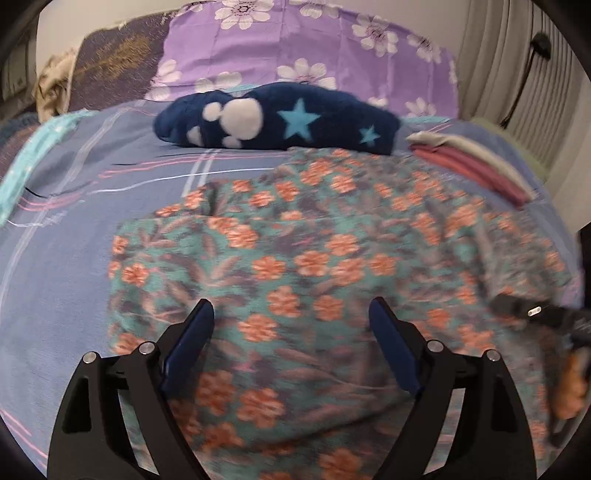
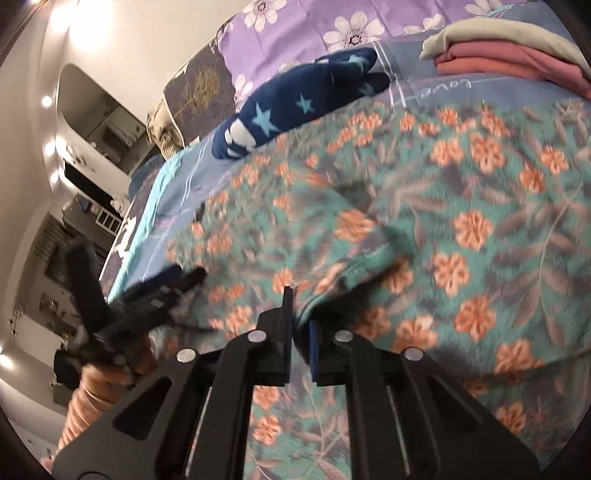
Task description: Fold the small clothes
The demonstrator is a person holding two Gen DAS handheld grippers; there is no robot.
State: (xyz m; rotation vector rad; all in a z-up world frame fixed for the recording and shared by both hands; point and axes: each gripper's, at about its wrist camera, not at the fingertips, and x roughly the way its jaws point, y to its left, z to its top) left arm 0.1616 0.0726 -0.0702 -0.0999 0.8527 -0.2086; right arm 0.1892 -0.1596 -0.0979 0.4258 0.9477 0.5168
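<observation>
Pinching the near hem of the floral garment [image 2: 424,206], right gripper [image 2: 300,317] nearly closed on fabric; left gripper [image 1: 291,314] spread wide above it.

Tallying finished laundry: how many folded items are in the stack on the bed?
3 visible: a grey piece on top and two pink pieces under it, stacked beyond the floral garment, right of the navy blanket. More may be hidden.
</observation>
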